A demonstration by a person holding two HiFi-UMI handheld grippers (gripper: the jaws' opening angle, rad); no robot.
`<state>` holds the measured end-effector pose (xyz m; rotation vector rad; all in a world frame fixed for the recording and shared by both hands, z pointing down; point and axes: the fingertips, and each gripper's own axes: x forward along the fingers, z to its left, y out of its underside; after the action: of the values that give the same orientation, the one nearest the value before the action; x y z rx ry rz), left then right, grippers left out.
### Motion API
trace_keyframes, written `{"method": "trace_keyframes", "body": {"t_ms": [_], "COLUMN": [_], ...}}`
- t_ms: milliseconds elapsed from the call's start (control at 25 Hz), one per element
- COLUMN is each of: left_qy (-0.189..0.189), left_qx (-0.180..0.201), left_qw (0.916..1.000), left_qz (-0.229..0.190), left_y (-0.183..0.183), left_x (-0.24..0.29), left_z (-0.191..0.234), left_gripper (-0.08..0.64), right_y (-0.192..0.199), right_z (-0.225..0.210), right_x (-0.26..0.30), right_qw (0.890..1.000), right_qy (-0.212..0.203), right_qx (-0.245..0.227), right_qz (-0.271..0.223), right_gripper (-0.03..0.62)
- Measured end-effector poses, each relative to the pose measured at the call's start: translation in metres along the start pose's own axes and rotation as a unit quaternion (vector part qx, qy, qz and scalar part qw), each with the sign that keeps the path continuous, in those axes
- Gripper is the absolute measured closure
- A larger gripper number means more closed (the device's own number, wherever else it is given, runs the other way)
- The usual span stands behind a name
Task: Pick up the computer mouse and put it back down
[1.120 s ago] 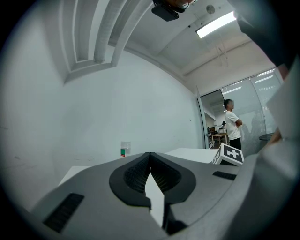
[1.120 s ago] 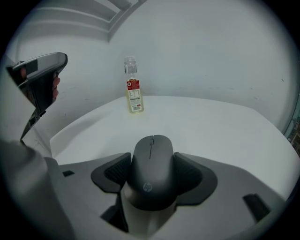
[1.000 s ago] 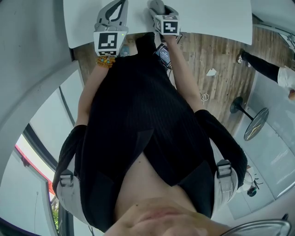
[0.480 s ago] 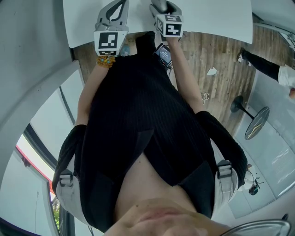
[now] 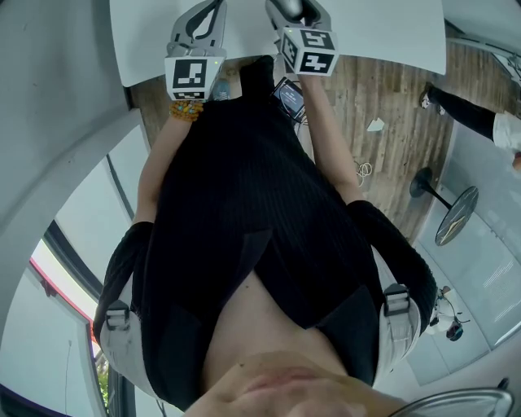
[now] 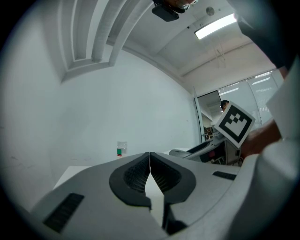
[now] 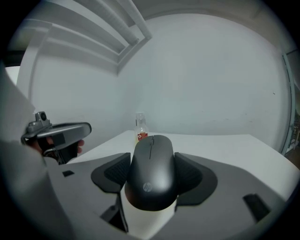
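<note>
A dark grey computer mouse (image 7: 152,176) sits between the ribbed pads of my right gripper (image 7: 153,172), which is shut on its sides. Its front points away from the camera, towards the back of the white table (image 7: 225,145). In the head view the right gripper (image 5: 293,11) is over the table's near edge, its marker cube tilted. My left gripper (image 6: 150,161) is shut with its pads touching and nothing between them. It hovers left of the right one (image 5: 203,18). Whether the mouse touches the table is hidden.
A small clear bottle (image 7: 140,127) with a red label stands at the table's far edge, by the white wall. The person's black top fills the middle of the head view. On the right are a wooden floor (image 5: 383,106) and a round stand (image 5: 452,218).
In the head view the right gripper has moved a little up and to the right with the mouse, and its marker cube has tilted. The left gripper has stayed put.
</note>
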<state>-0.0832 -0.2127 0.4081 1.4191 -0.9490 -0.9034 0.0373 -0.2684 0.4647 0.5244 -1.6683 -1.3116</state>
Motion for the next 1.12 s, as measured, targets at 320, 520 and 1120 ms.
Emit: {"method": "trace_keyframes", "body": {"t_ms": [320,520,1120], "left_qy": [0.004,0.006,0.016], "left_qx": [0.0,0.0,0.002], "left_qw": [1.0,1.0,0.9999], "left_qz": [-0.003,-0.002,0.0], "left_y": [0.0,-0.002,0.001], "left_x": [-0.004,-0.003,0.0], "left_z": [-0.001,-0.005,-0.018], "left_gripper": [0.546,0.546,0.546], "right_y": [-0.044,-0.064,-0.066], "right_z": [0.01,0.011,0.007], "right_x": [-0.025,-0.038,-0.049], "right_qw": [0.998,0.997,0.995], "right_qy": [0.008,0.01,0.01], "right_qx": [-0.004,-0.01,-0.008], "right_qz": [-0.057,-0.082,-0.096], "right_gripper": [0.311,0.311,0.311]}}
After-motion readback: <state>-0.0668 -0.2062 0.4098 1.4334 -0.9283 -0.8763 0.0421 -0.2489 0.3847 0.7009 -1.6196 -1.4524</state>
